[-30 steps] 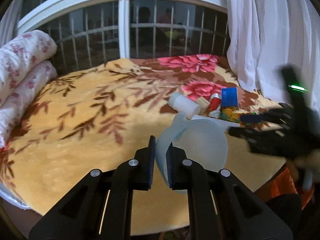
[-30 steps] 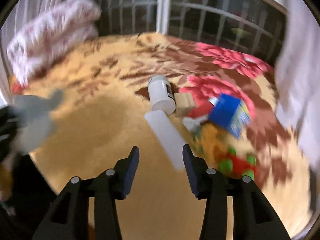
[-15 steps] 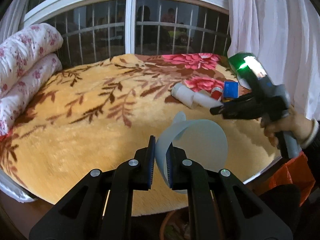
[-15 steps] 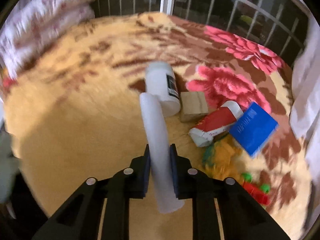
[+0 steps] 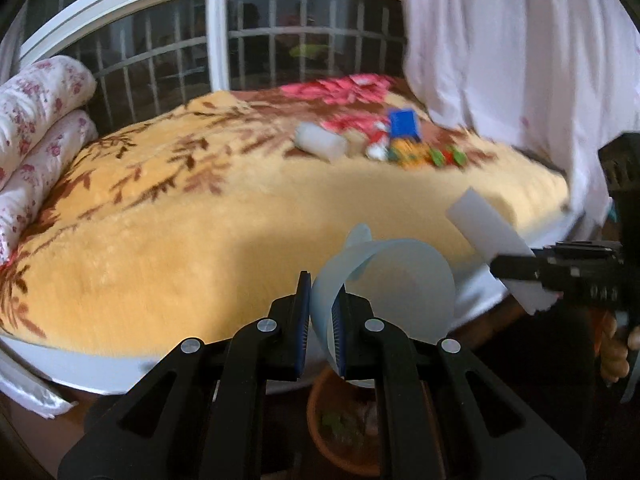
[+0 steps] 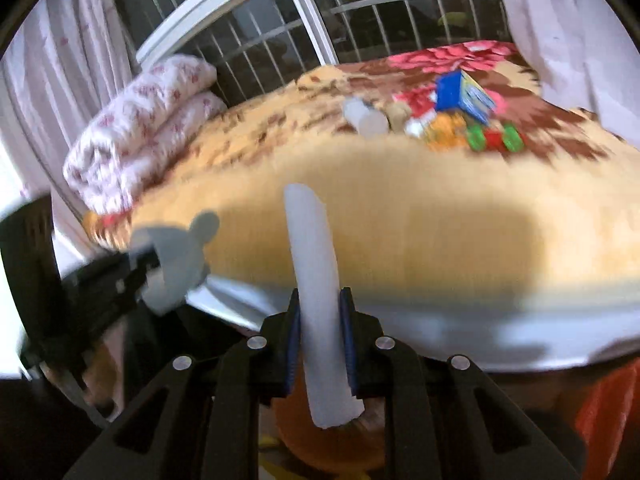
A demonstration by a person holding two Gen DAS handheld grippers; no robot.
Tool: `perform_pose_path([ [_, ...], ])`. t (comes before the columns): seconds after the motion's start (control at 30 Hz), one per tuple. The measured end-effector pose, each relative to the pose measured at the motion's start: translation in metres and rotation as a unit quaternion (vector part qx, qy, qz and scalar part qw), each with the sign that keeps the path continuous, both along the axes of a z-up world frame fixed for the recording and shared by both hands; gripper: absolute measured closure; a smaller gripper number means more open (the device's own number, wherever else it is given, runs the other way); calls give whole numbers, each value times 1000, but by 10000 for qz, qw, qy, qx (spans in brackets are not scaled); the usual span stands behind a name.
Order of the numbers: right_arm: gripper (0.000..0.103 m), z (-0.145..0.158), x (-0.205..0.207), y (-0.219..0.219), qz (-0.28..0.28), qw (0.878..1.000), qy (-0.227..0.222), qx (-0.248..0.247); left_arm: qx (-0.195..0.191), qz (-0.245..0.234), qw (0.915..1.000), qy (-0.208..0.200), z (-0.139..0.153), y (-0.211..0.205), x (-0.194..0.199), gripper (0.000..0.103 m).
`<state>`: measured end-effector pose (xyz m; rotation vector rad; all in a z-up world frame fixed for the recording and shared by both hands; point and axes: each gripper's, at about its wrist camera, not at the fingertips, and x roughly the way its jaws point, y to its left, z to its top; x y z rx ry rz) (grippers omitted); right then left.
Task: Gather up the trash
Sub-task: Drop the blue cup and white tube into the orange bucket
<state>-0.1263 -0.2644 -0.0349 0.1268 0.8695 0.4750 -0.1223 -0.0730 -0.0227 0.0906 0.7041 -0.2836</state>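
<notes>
My left gripper (image 5: 322,322) is shut on the rim of a pale translucent plastic cup (image 5: 394,280), held off the bed's near edge. My right gripper (image 6: 320,340) is shut on a long white foam tube (image 6: 314,264) and has lifted it clear of the bed; the tube also shows in the left wrist view (image 5: 490,236). Trash lies on the bed at the far right: a white bottle (image 5: 320,142), a blue box (image 5: 404,122), a red-and-white tube (image 5: 376,144) and colourful wrappers (image 5: 424,156). An orange bin (image 5: 340,432) sits on the floor below both grippers.
A yellow floral blanket (image 5: 180,208) covers the bed. Rolled floral quilts (image 5: 36,120) lie at the left. A barred window (image 5: 260,52) stands behind and a white curtain (image 5: 500,52) hangs at the right. An orange bag (image 6: 608,412) sits low right.
My right gripper shut on the white foam tube, lifted it off the blanket and drew back toward the bed's near edge. My left gripper drew back with the cup over the orange bin.
</notes>
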Motion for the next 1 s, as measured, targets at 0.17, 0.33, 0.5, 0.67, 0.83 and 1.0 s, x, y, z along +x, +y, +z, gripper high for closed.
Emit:
perform_pose_path([
  [0.17,85,-45,-31,3,-182,9983,529,-140,413,-346,9970,560,-38,-17,-19,93],
  [0.33,85,-92,-24,10,-537,9894,1342,-110,686,-366,9851,1532,-100,-30,-5,93],
  [0.5,84,-126,-4,14,-733,9827,1693,-186,845,-377,9660,2415,-155,-41,14,93],
  [0.67,84,-163,6,18,-877,9752,2025,-172,990,-248,9550,2786,-194,-44,35,93],
  [0.83,84,-196,16,12,-997,9630,2502,-97,1099,-17,9394,3246,-232,-39,49,93],
  [1.0,83,-212,25,12,-1002,9567,2731,-101,1177,-53,9346,3357,-246,-44,51,93],
])
